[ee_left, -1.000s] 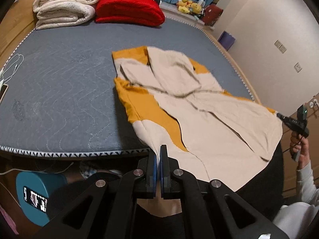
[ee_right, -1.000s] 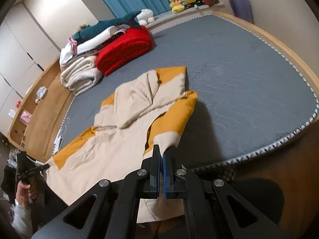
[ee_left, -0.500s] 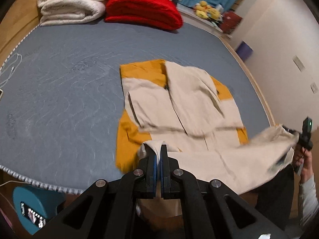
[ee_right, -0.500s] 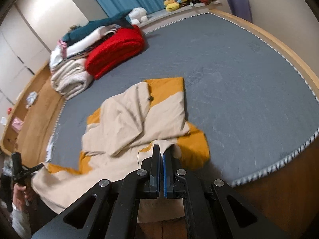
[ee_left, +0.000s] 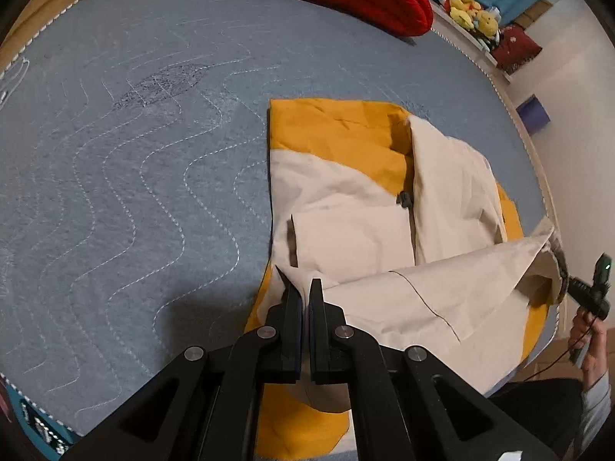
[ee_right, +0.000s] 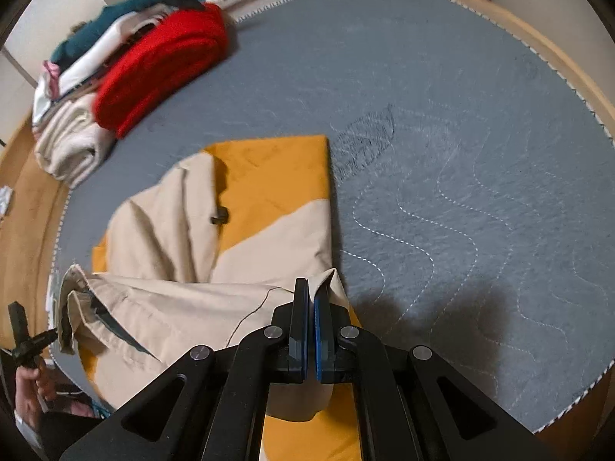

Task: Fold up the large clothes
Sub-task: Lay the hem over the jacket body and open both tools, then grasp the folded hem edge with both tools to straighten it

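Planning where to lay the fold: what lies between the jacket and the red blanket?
Only bare grey mattress between jacket and red blanket, per right wrist view.

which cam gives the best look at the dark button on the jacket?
Left wrist view. The dark button sits sharp near the frame's middle, on the beige-and-mustard jacket beside the folded flap's edge. The right wrist view also shows it, but smaller, left of centre and slightly blurred.

Warm indoor light, fisheye-bent edges, soft shadows, slight blur.
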The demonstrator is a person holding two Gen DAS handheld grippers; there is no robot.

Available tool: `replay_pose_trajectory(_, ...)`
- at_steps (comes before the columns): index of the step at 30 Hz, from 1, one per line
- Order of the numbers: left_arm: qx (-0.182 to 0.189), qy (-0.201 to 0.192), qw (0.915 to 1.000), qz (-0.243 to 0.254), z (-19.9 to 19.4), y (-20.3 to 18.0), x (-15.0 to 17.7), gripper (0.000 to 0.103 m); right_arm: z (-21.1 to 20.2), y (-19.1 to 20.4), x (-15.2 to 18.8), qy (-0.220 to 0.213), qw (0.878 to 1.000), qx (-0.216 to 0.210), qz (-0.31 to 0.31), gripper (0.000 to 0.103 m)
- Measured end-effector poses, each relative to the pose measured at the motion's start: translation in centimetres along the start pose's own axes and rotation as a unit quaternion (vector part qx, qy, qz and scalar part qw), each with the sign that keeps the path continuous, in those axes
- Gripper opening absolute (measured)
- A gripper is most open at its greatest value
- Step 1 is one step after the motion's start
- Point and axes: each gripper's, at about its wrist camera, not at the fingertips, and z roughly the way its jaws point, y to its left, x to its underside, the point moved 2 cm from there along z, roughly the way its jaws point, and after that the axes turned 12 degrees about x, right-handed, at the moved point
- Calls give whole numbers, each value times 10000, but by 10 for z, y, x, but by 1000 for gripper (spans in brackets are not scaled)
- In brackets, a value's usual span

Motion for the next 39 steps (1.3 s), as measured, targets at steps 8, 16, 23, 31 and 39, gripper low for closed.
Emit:
replay_pose_trajectory(8,31,155,9998,-88,11,0,-1,6,29,7,-1,147,9993,328,-137,3)
replay_pose_trajectory(16,323,-342,9987,-199,-37,6,16,22,2,-8,1,-172,9993,62,316,21)
replay_pose_trajectory(23,373,-615,9961,-510,-60,28,29,28,-19,-24,15,-350,9987,-23,378,37)
replay_pose_trajectory(31,-87,-72,9991,-405,-14,37,32,35,12,-11,27,195,9996,142,-143,43)
replay_pose_trajectory(39,42,-175,9992,-345,3,42,20,35,39,-4,26,525,9978,242,-322,43)
